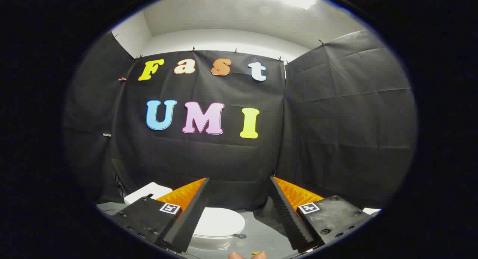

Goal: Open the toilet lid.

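Observation:
A white toilet stands low on the grey floor, its lid (218, 222) lying flat and closed over the bowl. Its white tank (145, 192) sits behind my left finger, against the black wall. My gripper (239, 181) hangs high above and in front of the toilet, open, nothing between the fingers. The left finger (188, 214) covers the lid's left edge; the right finger (289, 214) stands off to the lid's right. The lid shows in the gap between the fingers, well below them.
Black cloth walls (347, 113) close the booth on three sides. A small dark object (239, 236) lies on the grey floor (261, 236) beside the toilet's right side. A fingertip of a hand (246, 255) shows beneath the gripper.

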The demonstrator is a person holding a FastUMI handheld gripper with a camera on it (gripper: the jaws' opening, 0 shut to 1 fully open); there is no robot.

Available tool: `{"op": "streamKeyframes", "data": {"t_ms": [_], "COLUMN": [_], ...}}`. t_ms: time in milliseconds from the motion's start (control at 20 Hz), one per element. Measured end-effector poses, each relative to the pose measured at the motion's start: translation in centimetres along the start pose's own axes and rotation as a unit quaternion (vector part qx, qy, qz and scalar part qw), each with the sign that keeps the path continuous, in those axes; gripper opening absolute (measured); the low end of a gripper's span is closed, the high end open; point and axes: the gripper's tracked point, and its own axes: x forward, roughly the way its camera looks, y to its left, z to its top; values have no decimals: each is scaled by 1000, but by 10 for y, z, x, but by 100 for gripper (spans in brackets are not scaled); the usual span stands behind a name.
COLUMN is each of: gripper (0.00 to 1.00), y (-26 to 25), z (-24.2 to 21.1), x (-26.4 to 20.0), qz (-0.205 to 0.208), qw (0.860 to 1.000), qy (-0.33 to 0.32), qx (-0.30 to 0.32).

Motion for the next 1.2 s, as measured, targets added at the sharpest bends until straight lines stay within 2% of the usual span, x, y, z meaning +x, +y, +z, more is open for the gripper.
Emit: {"op": "streamKeyframes", "data": {"t_ms": [650,1200], "gripper": [98,99], "y": [7,12], "z": [1,-17], "x": [-3,9], "qz": [7,11], "qw": [1000,1000], "qy": [-3,-3], "qx": [3,4]}}
